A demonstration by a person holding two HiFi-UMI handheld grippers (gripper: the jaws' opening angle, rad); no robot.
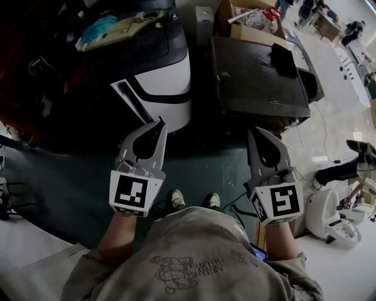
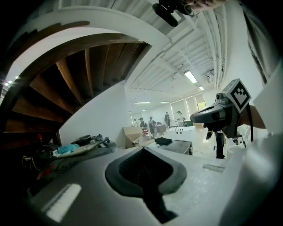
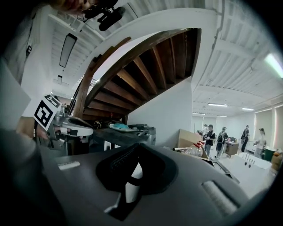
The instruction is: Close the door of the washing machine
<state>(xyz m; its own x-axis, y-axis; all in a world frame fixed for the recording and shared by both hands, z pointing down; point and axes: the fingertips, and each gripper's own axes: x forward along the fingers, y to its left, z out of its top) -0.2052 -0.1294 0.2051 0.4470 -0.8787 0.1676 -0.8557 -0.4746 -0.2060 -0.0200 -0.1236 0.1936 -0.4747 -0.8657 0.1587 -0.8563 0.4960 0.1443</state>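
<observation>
The washing machine (image 1: 167, 88), white with a dark top, stands ahead of me at upper centre of the head view, with a blue cloth (image 1: 97, 26) and clutter lying on it. I cannot tell how its door stands. My left gripper (image 1: 161, 122) is held up in front of it, shut and holding nothing. My right gripper (image 1: 252, 130) hovers shut and bare further right, before a dark cabinet (image 1: 258, 82). In the left gripper view the left gripper (image 2: 143, 148) points level over the machine's top (image 2: 84, 148). The right gripper (image 3: 137, 145) shows the same machine (image 3: 130, 133) at its left.
A cardboard box (image 1: 247, 17) with bottles stands behind the dark cabinet. A white device (image 1: 332, 220) and cables lie on the floor at right. A curved wooden staircase (image 3: 146, 70) rises overhead. Several people (image 3: 212, 137) stand far off in the room.
</observation>
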